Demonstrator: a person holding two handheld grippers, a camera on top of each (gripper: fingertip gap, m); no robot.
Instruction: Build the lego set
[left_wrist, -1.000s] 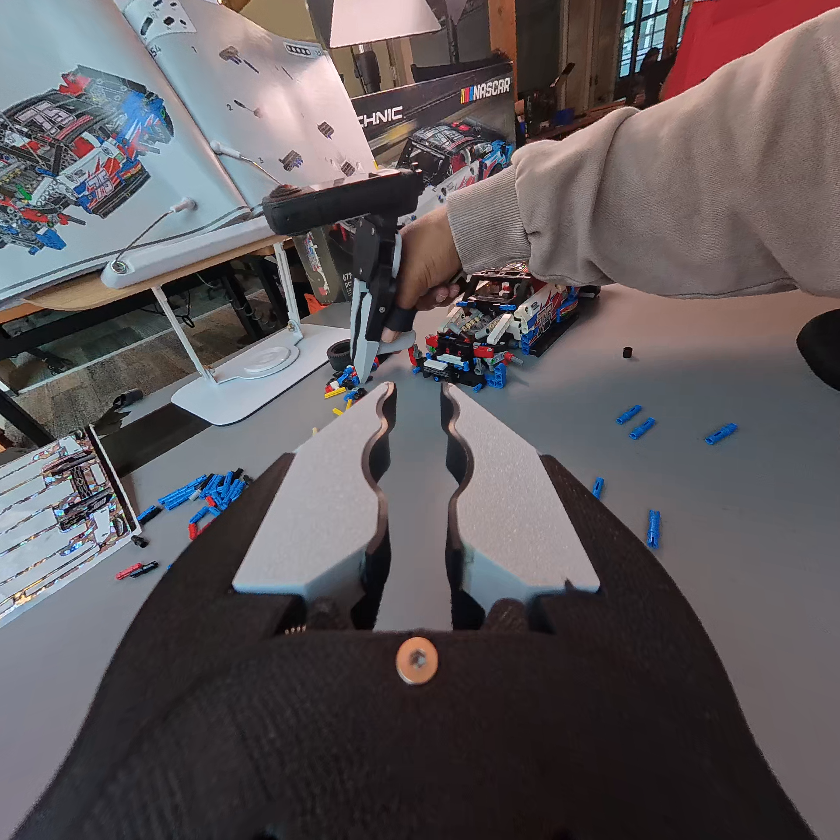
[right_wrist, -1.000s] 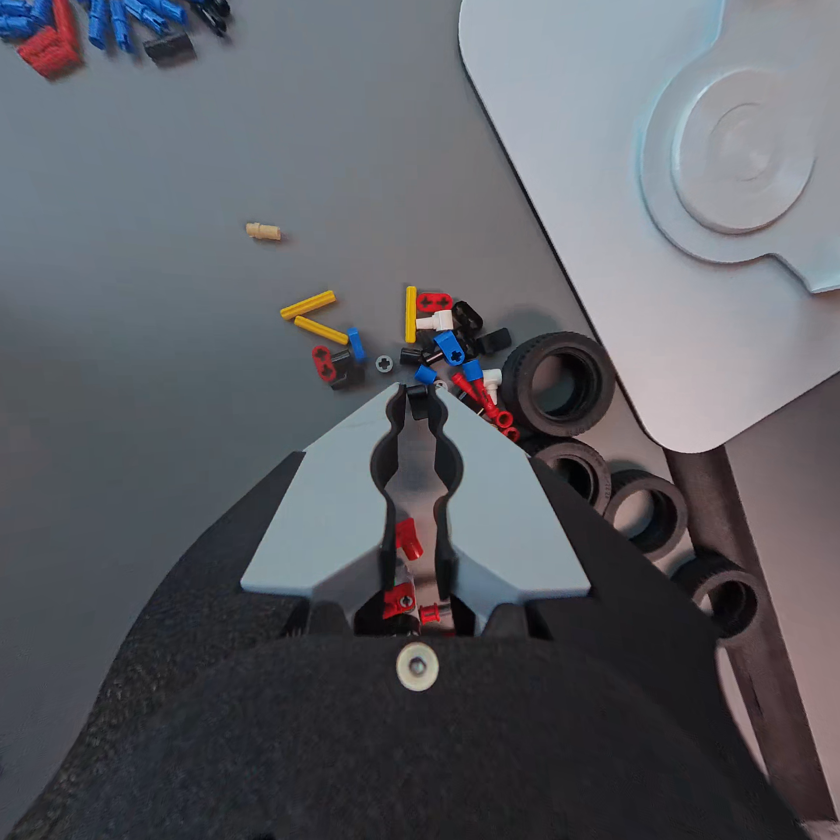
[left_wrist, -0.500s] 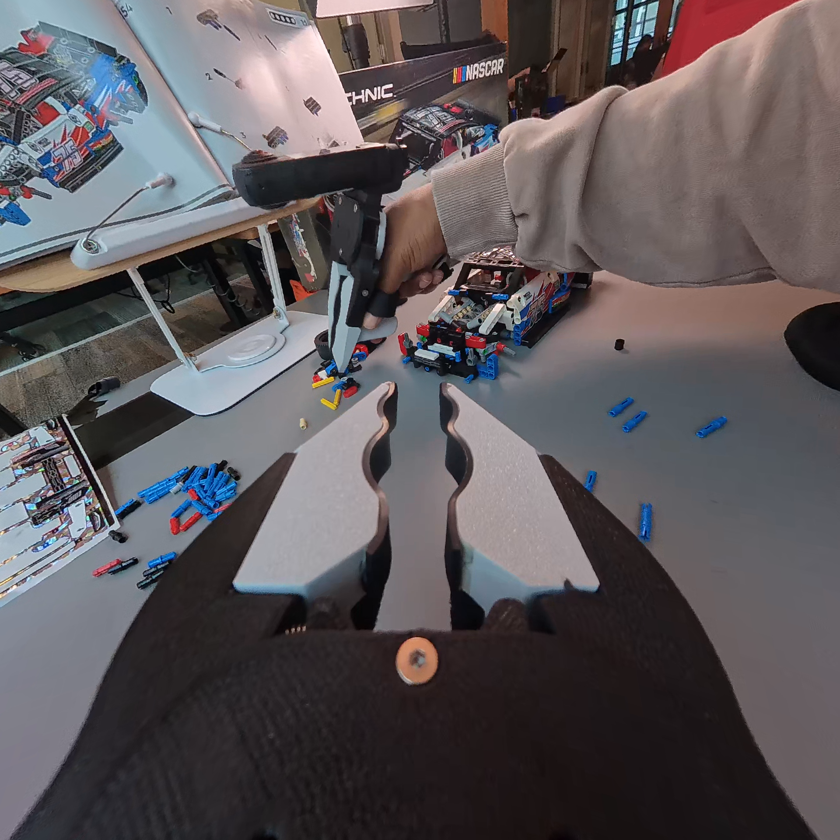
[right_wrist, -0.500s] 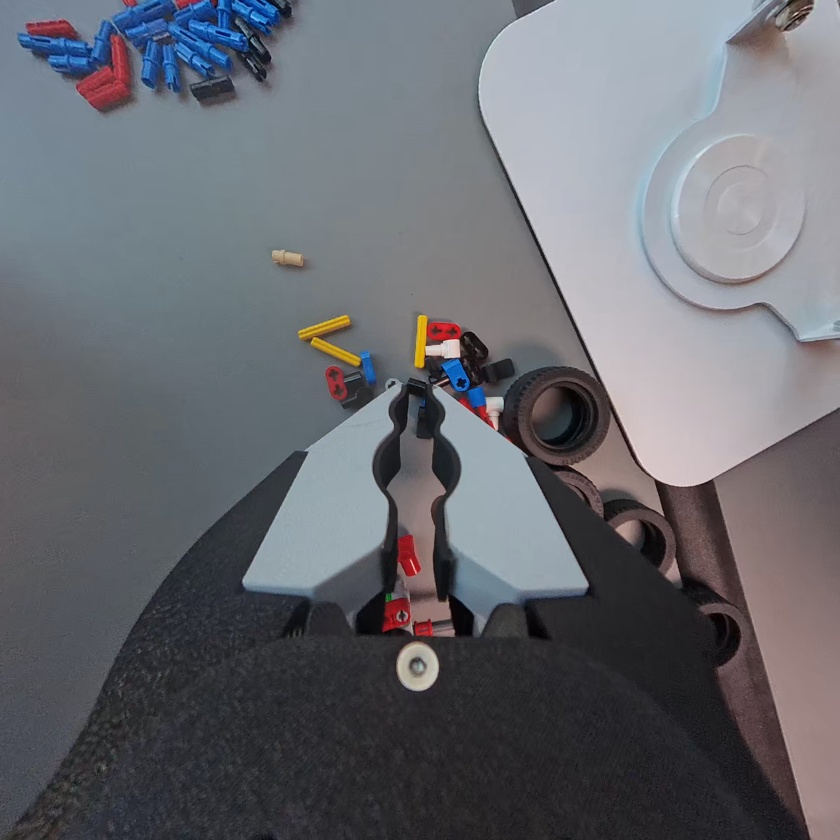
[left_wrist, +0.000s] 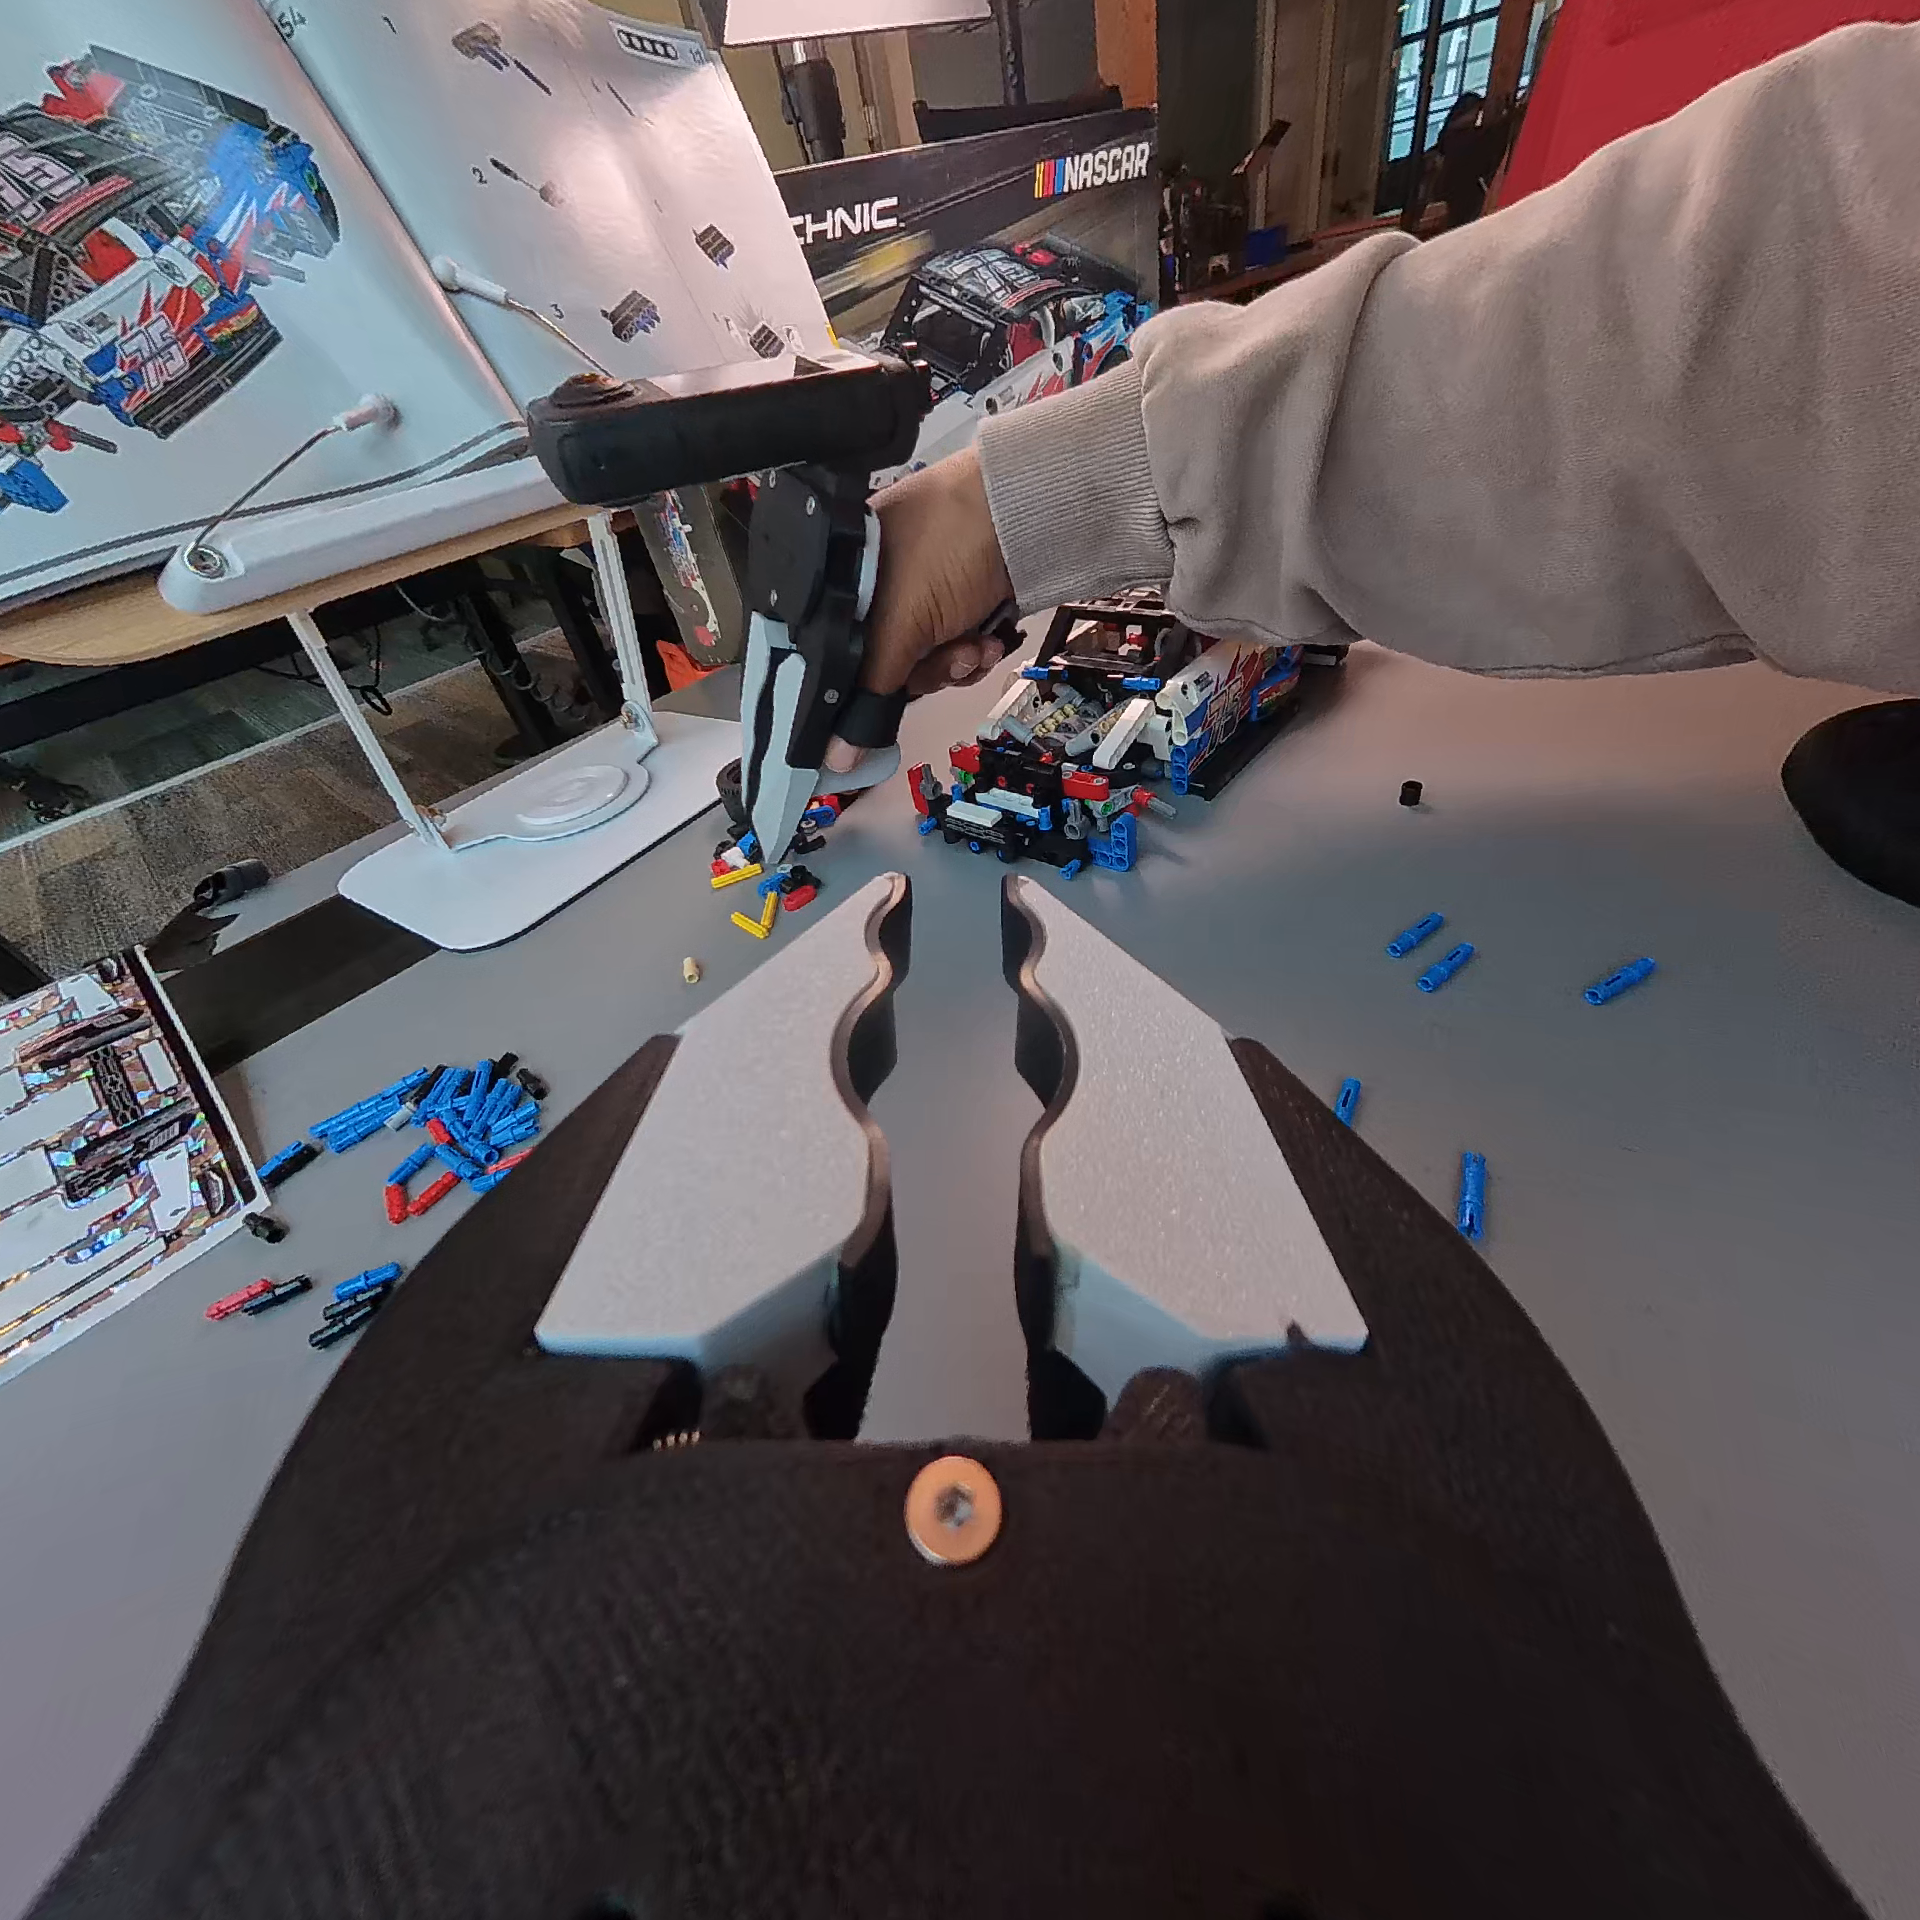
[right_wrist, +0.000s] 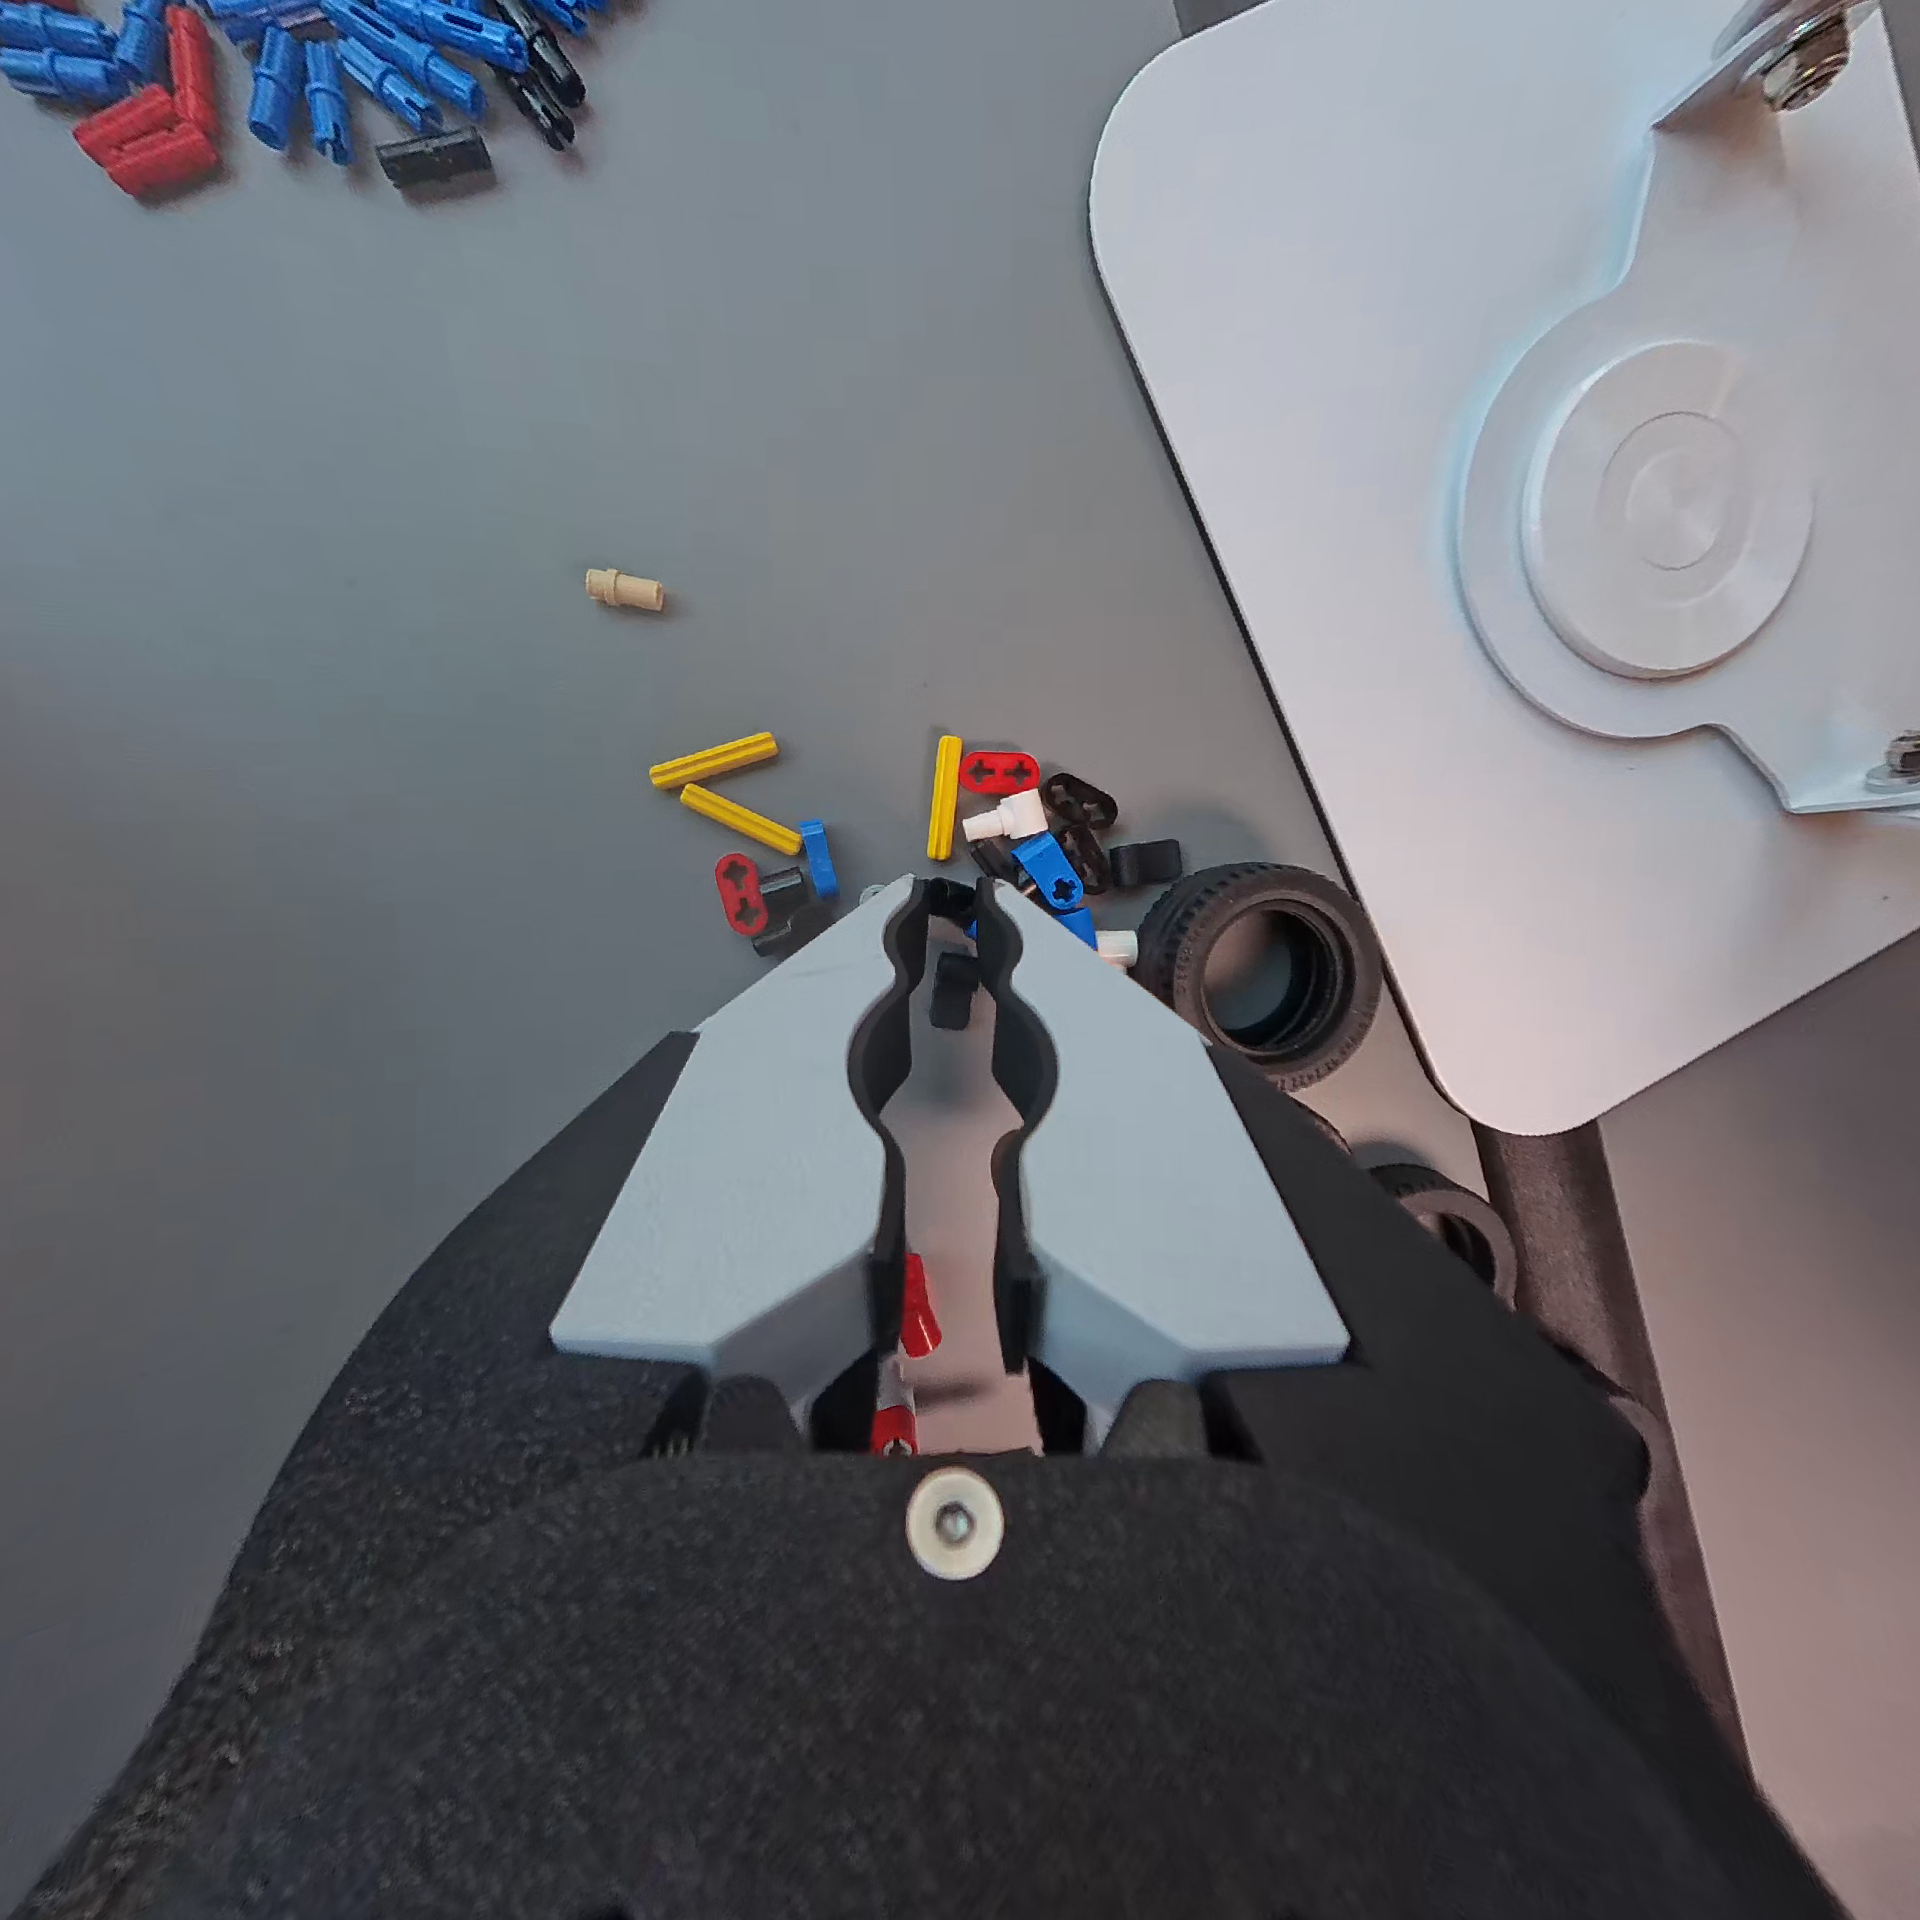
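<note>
At the centre of the right wrist view, the right gripper (right_wrist: 954, 896) points down into a small heap of loose pieces (right_wrist: 997, 831), its tips nearly together around a small black piece (right_wrist: 951, 987); whether they actually pinch it I cannot tell. Yellow axles (right_wrist: 713, 761) and a red link (right_wrist: 741, 889) lie just left of the tips, a black tyre (right_wrist: 1262, 971) just right, touching the edge of the white stand base (right_wrist: 1455, 520). A tan peg (right_wrist: 623, 589) sits alone farther up, and a pile of blue pins (right_wrist: 343, 62) fills the upper left corner. From the left wrist view, the half-built car (left_wrist: 1101, 748) stands on the grey table (left_wrist: 1610, 1143) right of centre, just beside the hand (left_wrist: 935, 592) holding that gripper. The left gripper (left_wrist: 954, 894) hovers in the foreground with its fingers spread, nothing between them. Scattered blue pins (left_wrist: 1444, 951) lie at right, a sticker sheet (left_wrist: 94, 1153) at the left edge, the instruction booklet (left_wrist: 260, 260) on its stand at upper left.
</note>
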